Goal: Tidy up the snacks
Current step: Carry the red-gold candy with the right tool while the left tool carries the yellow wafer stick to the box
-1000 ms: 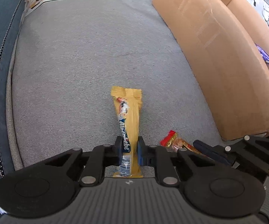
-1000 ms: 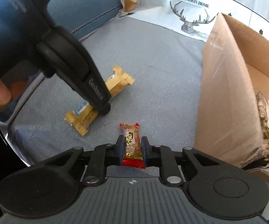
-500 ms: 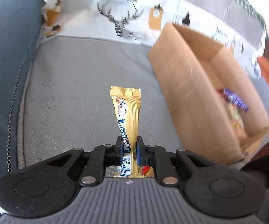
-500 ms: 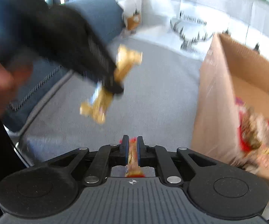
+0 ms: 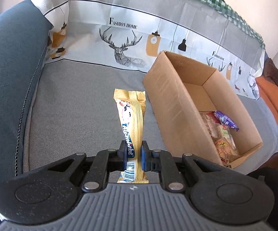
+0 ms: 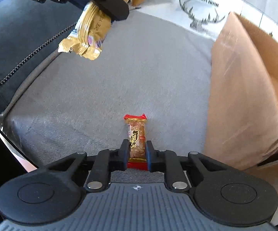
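Observation:
My left gripper (image 5: 132, 150) is shut on a long gold snack bar (image 5: 132, 115), which sticks out ahead of the pads above the grey sofa seat. In the right wrist view that same gold snack bar (image 6: 87, 36) hangs high at the upper left, clamped in the left gripper (image 6: 100, 9). My right gripper (image 6: 137, 150) is shut on a small red-ended peanut candy bar (image 6: 136, 134), low over the seat. An open cardboard box (image 5: 177, 100) stands to the right, with several wrapped snacks (image 5: 223, 134) lying inside at its near end.
The grey seat cushion (image 6: 119, 73) stretches ahead. A dark blue armrest (image 5: 9, 73) rises on the left. A white throw printed with deer (image 5: 123, 44) covers the backrest. An orange cushion (image 5: 270, 96) lies far right. The box wall (image 6: 239, 100) stands close on the right.
My left gripper has lifted the gold bar off the seat and tipped up, so the box's inside and backrest now show. The right gripper holds the candy bar in about the same place.

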`<state>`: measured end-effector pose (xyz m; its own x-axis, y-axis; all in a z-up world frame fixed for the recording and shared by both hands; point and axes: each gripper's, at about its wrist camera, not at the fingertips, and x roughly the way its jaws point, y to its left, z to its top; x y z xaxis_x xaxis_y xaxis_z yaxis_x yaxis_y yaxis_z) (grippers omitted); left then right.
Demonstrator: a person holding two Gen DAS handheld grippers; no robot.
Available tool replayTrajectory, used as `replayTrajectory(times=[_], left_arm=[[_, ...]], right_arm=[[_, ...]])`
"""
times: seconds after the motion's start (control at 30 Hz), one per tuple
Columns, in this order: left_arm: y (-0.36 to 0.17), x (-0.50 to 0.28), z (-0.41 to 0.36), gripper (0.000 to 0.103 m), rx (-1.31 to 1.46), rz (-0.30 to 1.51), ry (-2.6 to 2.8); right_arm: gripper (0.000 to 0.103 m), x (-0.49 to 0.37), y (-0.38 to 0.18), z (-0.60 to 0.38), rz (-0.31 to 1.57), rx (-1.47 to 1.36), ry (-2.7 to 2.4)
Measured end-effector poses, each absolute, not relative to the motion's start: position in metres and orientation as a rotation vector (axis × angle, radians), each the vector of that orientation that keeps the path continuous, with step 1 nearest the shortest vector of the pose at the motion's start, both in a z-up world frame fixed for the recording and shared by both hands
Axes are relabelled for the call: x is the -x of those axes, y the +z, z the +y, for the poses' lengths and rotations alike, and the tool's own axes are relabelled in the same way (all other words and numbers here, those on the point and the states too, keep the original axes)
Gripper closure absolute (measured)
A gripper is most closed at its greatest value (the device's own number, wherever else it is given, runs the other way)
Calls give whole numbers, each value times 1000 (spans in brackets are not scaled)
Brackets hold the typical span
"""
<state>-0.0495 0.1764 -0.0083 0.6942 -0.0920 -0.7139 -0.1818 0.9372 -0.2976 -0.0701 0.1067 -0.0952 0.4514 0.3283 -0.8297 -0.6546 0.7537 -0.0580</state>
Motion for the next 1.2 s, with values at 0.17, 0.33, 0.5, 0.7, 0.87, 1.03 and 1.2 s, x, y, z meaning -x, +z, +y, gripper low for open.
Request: replayTrajectory(times=[0.17,0.33,0.5,0.7,0.87,1.03,1.2], left_arm=[[-3,56,175,88,374,774,39],[1,61,171,88,371,729,28],[3,59,165,88,360,715,25],[1,55,156,88,315,714,15],[1,54,150,88,287,692,7],[-1,50,144,88,255,691,24],[-2,46,138,88,223,682,54]], right_arm=[[86,73,-58,94,804,321,630],[86,80,-4,67,629,256,618],[86,70,42,20,483,166,571],[86,43,82,-50,379,66,448],[86,24,79,-105,377,-64,350],[86,22,66,-126,369,-165,325],[86,20,59,-133,391,-195,336]])
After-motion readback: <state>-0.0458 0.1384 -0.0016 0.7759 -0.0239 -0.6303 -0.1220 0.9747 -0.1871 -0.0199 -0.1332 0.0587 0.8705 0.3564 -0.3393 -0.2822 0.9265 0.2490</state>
